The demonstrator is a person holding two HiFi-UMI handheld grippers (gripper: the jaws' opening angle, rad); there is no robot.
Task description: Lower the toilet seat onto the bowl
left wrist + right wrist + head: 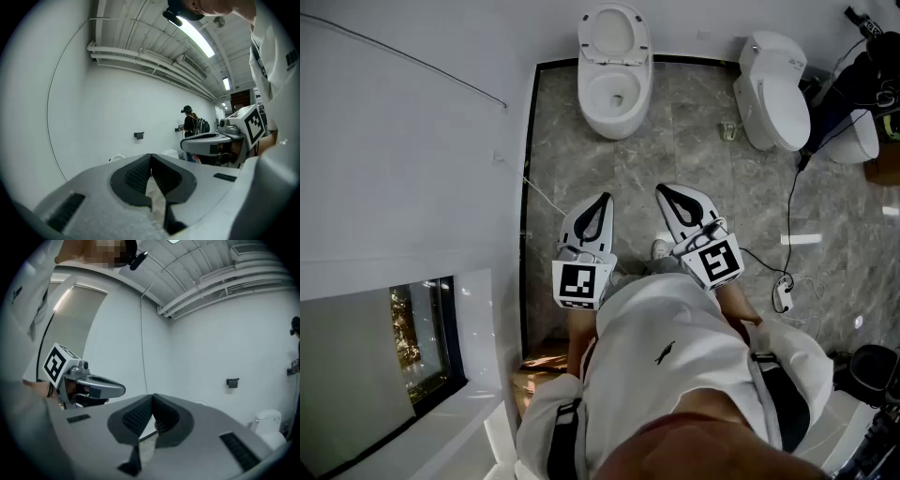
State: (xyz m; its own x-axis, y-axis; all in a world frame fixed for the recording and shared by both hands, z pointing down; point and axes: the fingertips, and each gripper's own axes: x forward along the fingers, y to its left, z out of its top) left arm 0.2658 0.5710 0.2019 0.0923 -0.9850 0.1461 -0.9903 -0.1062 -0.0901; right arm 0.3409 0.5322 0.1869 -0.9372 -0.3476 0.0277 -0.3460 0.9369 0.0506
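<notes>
The toilet seat [614, 31] stands raised against the far wall, above the open bowl [616, 96], at the top of the head view beside the white left wall. The toilet sits on a grey marble floor [698, 159]. Right of it stands a second toilet [773, 89] with its lid down, and a black cable [788, 211] trails across the floor near that one. Well short of the bowl, the left tongs [604, 198] and the right tongs [662, 189] hang side by side over the floor, pointing toward the toilet. Both are clenched tip to tip with nothing between them. Below them shows the person's white top [666, 356].
</notes>
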